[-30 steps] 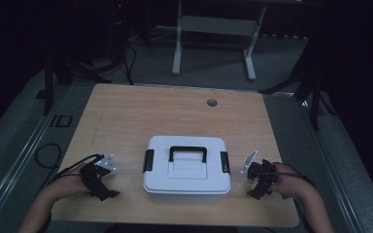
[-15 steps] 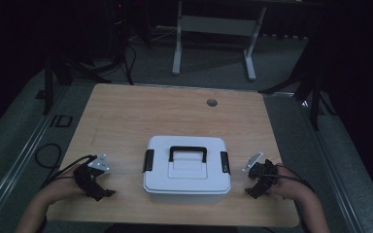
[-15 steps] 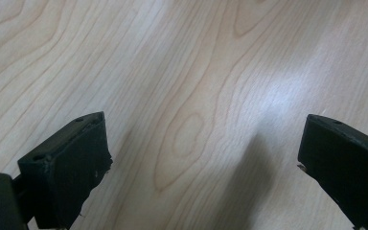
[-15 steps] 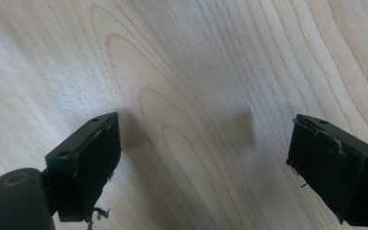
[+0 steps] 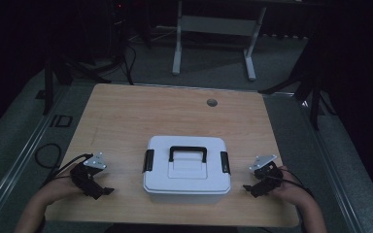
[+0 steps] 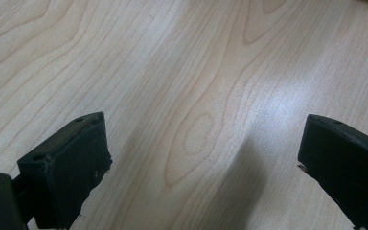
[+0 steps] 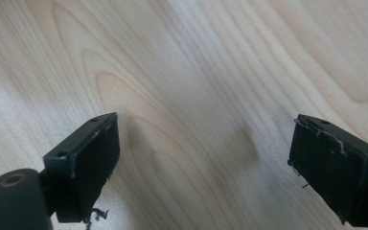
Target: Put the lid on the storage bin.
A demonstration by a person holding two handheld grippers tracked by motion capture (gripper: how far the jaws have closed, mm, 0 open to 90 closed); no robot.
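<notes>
While both grippers are sitting low at the near edge of the table [image 5: 126, 111], I'm reading this as the very start — nothing on the white box [image 5: 186, 170] is touched yet. It's sitting near-centre, between the two grippers and apart from both, lid on, black carry handle [image 5: 188, 153] lying flat on top, a black latch on its left side [image 5: 148, 160] and another on its right [image 5: 225, 162]. Both look closed, though the dim high view isn't letting me confirm.

Left gripper [image 5: 96, 187] is resting to the left of the box, right gripper [image 5: 253, 187] to the right; each one is pointing its jaws roughly toward the box.

Gripper views are giving me what the high view isn't — jaw state. Left gripper [image 6: 203, 167]: jaws wide apart, bare wood between them. Right gripper [image 7: 203, 165]: same, spread wide, nothing held; its pads are looking frayed at the edges.

High view is giving the layout — box, latches, a small round grommet [image 5: 211, 102] at the far side.

Left to do, I'm judging: reach in, work the latches or the handle — everything.
</notes>
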